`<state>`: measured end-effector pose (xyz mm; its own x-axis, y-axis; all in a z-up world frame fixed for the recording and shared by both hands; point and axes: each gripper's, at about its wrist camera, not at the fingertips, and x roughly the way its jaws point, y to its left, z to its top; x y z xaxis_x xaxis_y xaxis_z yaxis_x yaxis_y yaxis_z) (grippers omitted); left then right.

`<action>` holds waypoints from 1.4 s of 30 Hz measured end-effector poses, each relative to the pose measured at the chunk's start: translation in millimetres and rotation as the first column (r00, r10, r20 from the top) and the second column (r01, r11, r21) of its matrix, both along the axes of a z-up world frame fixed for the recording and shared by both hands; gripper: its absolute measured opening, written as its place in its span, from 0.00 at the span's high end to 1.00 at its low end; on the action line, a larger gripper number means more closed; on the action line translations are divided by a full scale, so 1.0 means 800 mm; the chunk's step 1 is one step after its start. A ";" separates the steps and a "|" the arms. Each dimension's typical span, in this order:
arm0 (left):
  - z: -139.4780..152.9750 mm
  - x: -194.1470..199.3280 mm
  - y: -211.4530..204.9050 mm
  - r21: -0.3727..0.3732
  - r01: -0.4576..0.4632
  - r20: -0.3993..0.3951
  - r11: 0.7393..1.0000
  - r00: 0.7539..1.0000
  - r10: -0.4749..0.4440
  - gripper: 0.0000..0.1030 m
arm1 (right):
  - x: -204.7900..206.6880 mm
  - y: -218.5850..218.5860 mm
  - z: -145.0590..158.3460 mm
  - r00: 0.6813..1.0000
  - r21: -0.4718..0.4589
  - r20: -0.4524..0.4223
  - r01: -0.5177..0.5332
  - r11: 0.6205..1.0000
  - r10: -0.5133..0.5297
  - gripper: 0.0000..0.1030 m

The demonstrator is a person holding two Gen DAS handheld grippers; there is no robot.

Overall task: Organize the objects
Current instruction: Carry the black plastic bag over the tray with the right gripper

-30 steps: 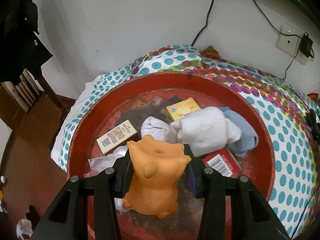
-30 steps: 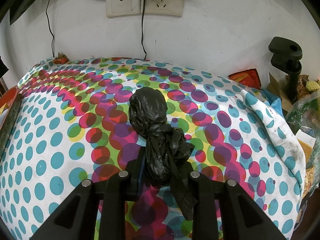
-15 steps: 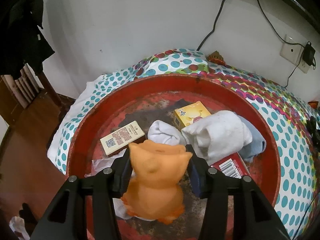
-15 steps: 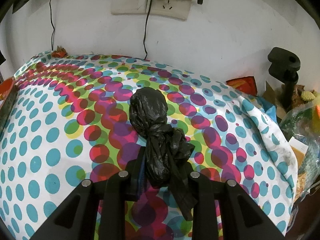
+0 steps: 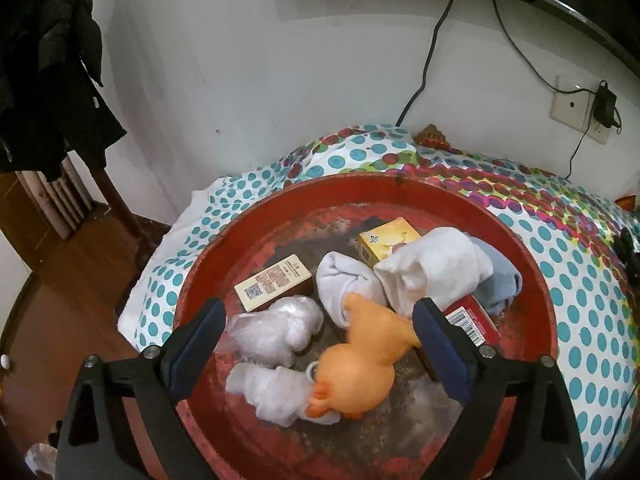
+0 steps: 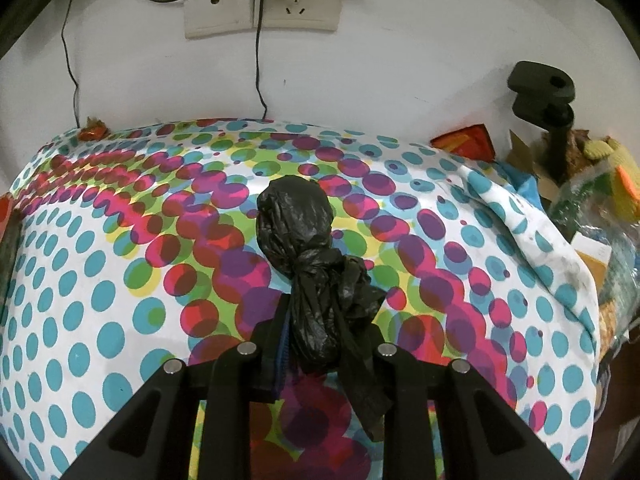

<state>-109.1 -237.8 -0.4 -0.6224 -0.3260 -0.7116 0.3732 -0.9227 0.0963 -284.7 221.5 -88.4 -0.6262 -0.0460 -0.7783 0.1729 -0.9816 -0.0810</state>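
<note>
In the left wrist view an orange rubber duck (image 5: 366, 360) lies on its side in the red round tray (image 5: 532, 280), between the spread fingers of my left gripper (image 5: 320, 328), which is open and empty above it. The tray also holds a white rolled towel (image 5: 436, 268), a white sock (image 5: 344, 284), a blue cloth (image 5: 500, 284), a yellow box (image 5: 386, 240), a beige box (image 5: 272, 282), a red box (image 5: 472, 322) and clear plastic bags (image 5: 276, 328). In the right wrist view my right gripper (image 6: 316, 344) is shut on a knotted black plastic bag (image 6: 308, 248) above the dotted tablecloth (image 6: 100, 300).
The table stands against a white wall with sockets (image 6: 260, 12) and hanging cables (image 5: 424, 68). A black clamp stand (image 6: 548, 100) and cluttered bags (image 6: 600, 208) are at the right edge. A small orange wrapper (image 6: 92, 133) lies at the table's back. Wooden floor (image 5: 60, 280) lies to the left.
My left gripper opened and let go of the orange duck, which fell onto its side in the tray. The gripper rose. My right gripper still holds the black bag.
</note>
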 end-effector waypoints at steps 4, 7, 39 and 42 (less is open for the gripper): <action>0.000 0.004 -0.001 0.009 0.002 -0.006 1.000 1.000 -0.002 0.04 | 0.013 -0.004 0.001 0.999 -0.019 0.015 0.032 0.999 -0.031 0.77; -0.003 0.004 -0.002 0.023 0.007 0.001 1.000 1.000 -0.007 0.04 | 0.022 -0.008 0.004 0.999 -0.031 0.021 0.032 0.999 -0.031 0.77; -0.003 0.014 -0.034 0.052 -0.051 0.019 0.997 0.999 0.050 0.00 | 0.140 -0.341 0.128 0.886 -0.145 -0.038 -0.463 0.874 0.463 0.77; -0.003 0.016 -0.042 0.071 -0.062 0.020 0.996 0.998 0.061 0.00 | 0.149 -0.377 0.134 0.863 -0.149 -0.038 -0.504 0.851 0.504 0.77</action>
<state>-96.4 -271.4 -2.5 -0.5895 -0.3112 -0.7454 0.4285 -0.9027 0.0381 -165.7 -80.2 18.6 -0.4842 -0.4697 -0.7382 0.6471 -0.7601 0.0591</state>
